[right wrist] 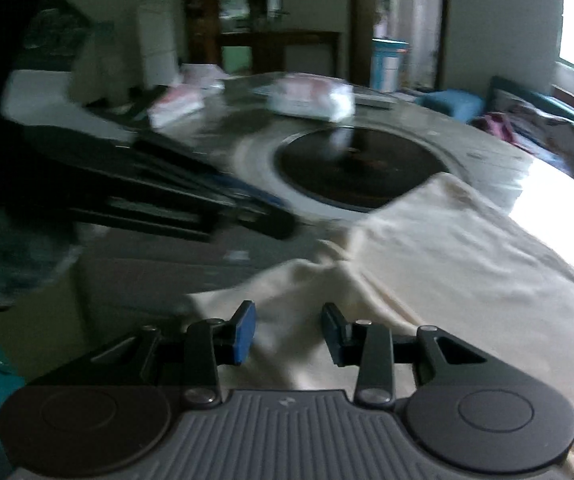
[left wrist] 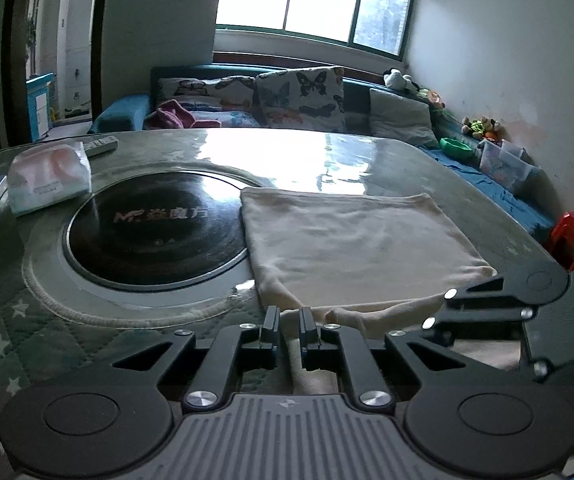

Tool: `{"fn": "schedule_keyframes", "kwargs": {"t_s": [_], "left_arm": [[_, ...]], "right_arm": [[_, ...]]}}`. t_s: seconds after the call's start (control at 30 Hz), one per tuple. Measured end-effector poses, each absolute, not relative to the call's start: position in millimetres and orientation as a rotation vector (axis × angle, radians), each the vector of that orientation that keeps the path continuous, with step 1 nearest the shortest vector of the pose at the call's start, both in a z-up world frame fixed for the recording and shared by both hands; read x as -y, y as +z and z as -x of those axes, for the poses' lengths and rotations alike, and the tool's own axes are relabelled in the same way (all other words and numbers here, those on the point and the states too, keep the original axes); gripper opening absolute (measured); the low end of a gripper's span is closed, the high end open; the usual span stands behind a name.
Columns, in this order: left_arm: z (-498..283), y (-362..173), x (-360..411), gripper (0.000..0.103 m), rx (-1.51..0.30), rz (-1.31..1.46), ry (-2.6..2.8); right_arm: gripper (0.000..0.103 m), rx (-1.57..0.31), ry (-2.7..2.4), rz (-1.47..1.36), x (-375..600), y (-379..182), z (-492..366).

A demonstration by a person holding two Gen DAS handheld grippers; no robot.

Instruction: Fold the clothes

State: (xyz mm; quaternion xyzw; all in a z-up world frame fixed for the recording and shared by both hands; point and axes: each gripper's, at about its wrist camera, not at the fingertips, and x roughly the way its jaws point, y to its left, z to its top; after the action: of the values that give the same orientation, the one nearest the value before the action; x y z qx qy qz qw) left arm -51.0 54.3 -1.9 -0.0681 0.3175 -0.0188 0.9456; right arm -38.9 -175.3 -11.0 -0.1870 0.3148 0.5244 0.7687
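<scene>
The left tool (left wrist: 290, 330) sits low at the near edge of the cream garment (left wrist: 359, 248), jaws only a narrow slit apart. A strip of cream cloth runs beneath and between them, but whether the pads press on it can't be told. The right tool (right wrist: 289, 334) hangs over the garment's near side w/ its blue pads (right wrist: 245, 332) clearly apart and nothing pinched, only cloth lying below the gap. In the left wrist view its black linkage shows just right of the garment's near corner.

The garment itself lies on the counter (left wrist: 15, 312), already folded into a flat rectangle, w/ a loose rumpled band along its near edge. Its left edge overlaps the rim of the round black hob (left wrist: 155, 236) set into the counter.

Judgement: the fold is well on, prob. mid-step between folds. Next move calls for both tools to take the near band or corners and carry them over the rectangle, keeping the edges square.

Around the hob: a soft white tissue pack (left wrist: 49, 178) on its far-left side, a remote control (left wrist: 101, 146) beyond that, both well apart from the garment. Nothing stands in the fold's way; the right wrist view is blurred, so details there stay uncertain. A sofa w/ butterfly cushions (left wrist: 301, 98) lies behind the counter.
</scene>
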Motion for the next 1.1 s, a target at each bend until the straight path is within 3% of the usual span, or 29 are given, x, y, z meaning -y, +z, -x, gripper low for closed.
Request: {"fn": "schedule_keyframes", "kwargs": {"t_s": [0.07, 0.63, 1.1], "left_arm": [[48.9, -2.4, -50.5, 0.023, -0.652, 0.131, -0.040], [39.7, -6.5, -32.1, 0.034, -0.682, 0.097, -0.061], [47.5, -25.2, -16.7, 0.035, -0.717, 0.022, -0.049]], "right_arm": [[0.037, -0.692, 1.173, 0.393, 173.3, -9.7, 42.4], [0.044, -0.711, 1.002, 0.351, 232.1, 9.8, 33.3], [0.045, -0.773, 0.715, 0.176, 320.3, -9.0, 29.0]]}}
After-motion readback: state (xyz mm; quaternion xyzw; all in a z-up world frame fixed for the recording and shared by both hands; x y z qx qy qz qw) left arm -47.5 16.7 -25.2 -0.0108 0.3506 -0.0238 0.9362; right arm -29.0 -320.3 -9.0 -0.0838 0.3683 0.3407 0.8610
